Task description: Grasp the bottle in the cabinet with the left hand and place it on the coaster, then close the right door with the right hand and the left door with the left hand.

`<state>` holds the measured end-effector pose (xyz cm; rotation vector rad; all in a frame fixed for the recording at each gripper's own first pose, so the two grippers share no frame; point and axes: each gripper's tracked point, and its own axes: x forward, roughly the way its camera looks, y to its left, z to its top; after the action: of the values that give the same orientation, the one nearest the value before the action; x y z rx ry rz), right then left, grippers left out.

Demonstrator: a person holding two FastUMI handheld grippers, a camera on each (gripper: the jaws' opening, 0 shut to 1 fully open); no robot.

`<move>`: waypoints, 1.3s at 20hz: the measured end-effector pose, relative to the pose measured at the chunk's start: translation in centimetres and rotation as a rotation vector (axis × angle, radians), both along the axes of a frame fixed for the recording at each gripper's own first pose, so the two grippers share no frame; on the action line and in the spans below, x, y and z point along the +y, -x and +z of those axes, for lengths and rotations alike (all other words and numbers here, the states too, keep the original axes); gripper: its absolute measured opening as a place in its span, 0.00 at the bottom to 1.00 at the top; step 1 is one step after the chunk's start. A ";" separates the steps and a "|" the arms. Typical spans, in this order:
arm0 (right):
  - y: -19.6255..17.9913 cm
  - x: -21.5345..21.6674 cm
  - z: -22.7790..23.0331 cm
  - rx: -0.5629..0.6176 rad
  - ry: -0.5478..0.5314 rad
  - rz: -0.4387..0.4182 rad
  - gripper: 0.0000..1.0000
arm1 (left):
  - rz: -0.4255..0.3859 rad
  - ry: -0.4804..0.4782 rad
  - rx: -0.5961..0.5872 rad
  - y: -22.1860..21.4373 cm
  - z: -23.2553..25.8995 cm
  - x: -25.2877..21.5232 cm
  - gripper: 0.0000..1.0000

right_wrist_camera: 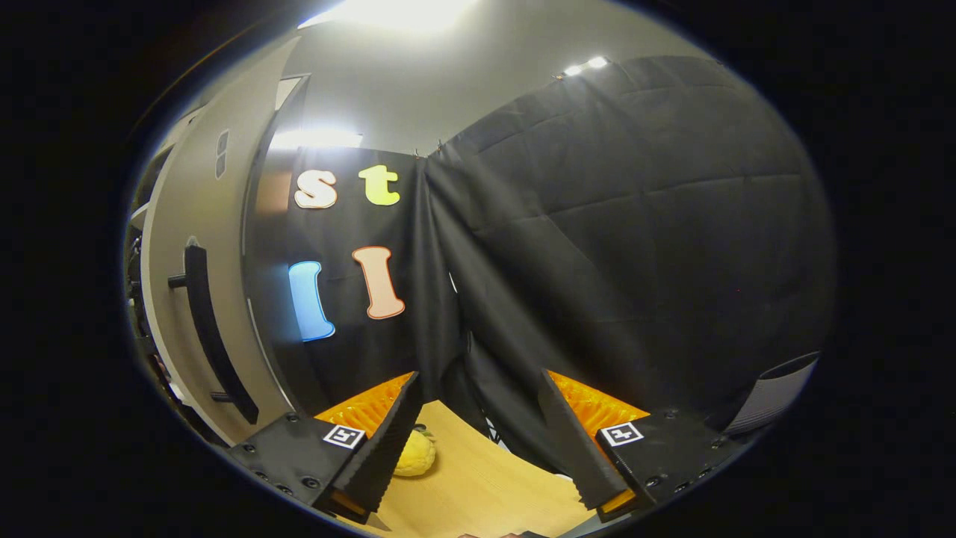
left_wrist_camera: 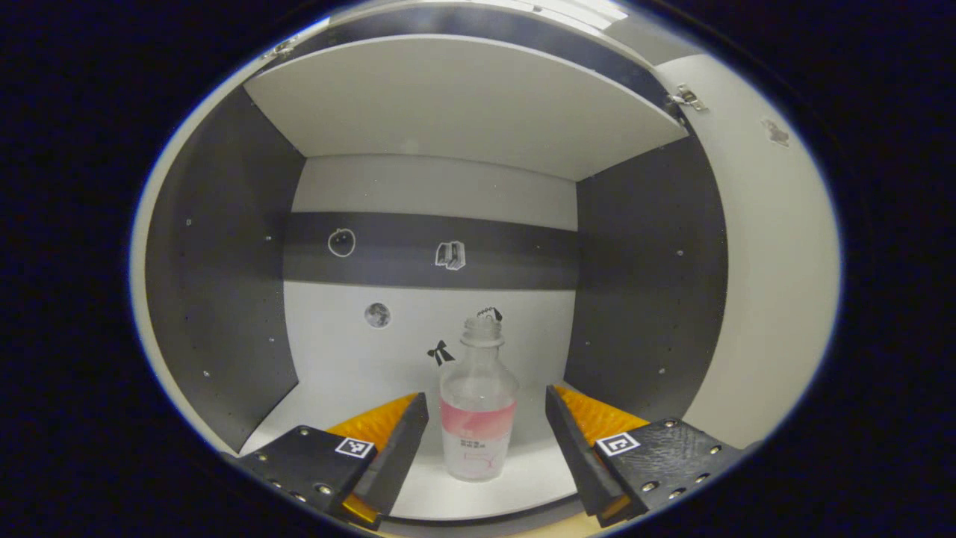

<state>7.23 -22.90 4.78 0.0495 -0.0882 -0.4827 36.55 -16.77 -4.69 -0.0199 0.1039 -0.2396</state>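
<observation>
- In the left gripper view we saw the bottle (left_wrist_camera: 478, 407) standing upright on the cabinet (left_wrist_camera: 224, 299) floor, uncapped, near the front edge.
- The left gripper (left_wrist_camera: 485, 433) had its fingers apart, one at each side of the bottle, not touching it.
- In the right gripper view the right gripper (right_wrist_camera: 478, 441) was also spread apart and held nothing, above a wooden table (right_wrist_camera: 485, 486).
- The open door (right_wrist_camera: 194, 299) with its dark handle (right_wrist_camera: 213, 336) stood at the left, and a yellow object (right_wrist_camera: 416, 453) lay behind the left finger.

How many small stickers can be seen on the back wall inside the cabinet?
5: a round face and books on the dark band; below, a moon, a bow, and one partly hidden behind the bottle.
</observation>
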 end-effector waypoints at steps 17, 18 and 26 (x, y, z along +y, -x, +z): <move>-1.5 -0.8 -0.9 0.022 -0.001 -0.054 0.99 | -0.062 -0.048 0.010 -2.5 -1.7 -2.2 0.60; -1.4 -0.8 -0.9 0.023 -0.005 -0.056 0.98 | -0.073 -0.040 0.010 -2.1 -1.6 -2.3 0.69; 0.5 -0.4 0.3 0.014 0.022 -0.058 0.98 | -0.128 0.002 -0.050 3.9 1.7 -1.2 0.69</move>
<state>6.74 -23.33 5.09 0.0220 -0.0819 -0.5395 32.65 -18.00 -2.98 -0.0089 0.0554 -0.3682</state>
